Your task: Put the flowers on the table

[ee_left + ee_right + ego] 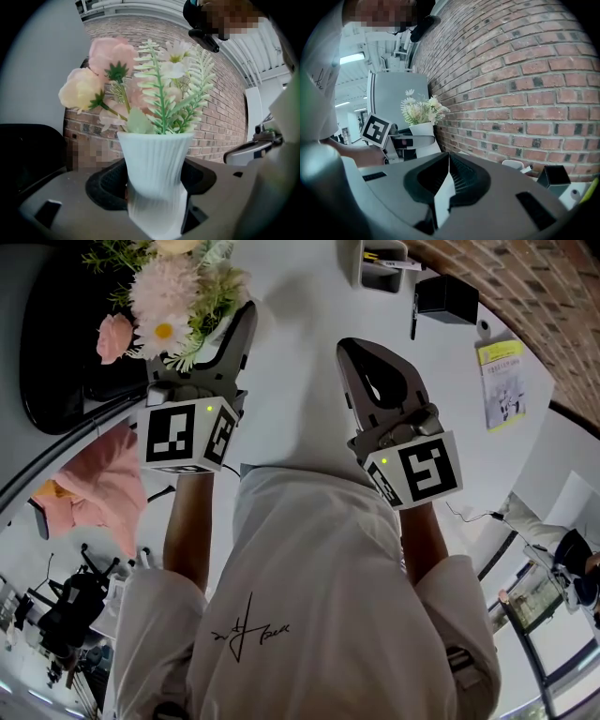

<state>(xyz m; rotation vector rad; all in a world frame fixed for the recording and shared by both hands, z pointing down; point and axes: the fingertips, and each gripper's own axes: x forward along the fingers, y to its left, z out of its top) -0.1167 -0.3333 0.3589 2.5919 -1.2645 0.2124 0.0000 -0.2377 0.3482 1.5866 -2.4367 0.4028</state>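
A white ribbed vase [154, 164] of pink, cream and white artificial flowers [150, 84] with green fern sprigs sits between my left gripper's [154, 190] jaws, which are shut on its body. In the head view the flowers [173, 296] are at the top left above the white table [291, 362], with the left gripper [214, 338] under them. My right gripper [354, 351] hovers over the table's middle, shut, holding nothing. Its own view shows the right gripper [448, 157] with jaws pressed together, and the vase [423, 131] off to its left.
A black chair [52, 343] stands left of the table, with a pink cloth [98, 484] below it. A grey organizer [380, 263], a black box [445, 296] and a leaflet [503, 381] lie at the table's far right, by a brick wall [534, 287].
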